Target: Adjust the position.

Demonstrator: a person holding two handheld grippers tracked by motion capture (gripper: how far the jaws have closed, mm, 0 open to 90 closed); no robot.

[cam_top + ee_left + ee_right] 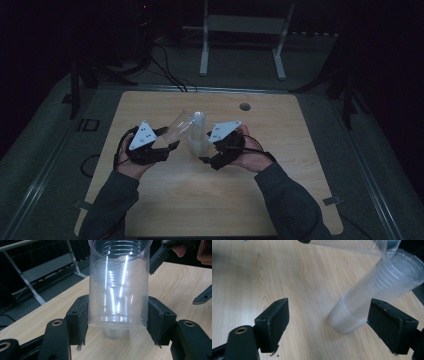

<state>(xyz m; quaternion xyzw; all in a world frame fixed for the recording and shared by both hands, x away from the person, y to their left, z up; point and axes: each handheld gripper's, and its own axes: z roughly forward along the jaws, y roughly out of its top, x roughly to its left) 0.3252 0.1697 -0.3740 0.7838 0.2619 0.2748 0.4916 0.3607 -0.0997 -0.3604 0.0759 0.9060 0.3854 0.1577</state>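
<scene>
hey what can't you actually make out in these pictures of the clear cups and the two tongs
- The count of cups in the stack: right gripper view, the clear walls blur together.
- The mouth of the tilted cup: left gripper view, cut off by the top edge.
- The left tongs' hold on that cup: high view, too dark and small.
- The room beyond the table: high view, lost in darkness.
</scene>
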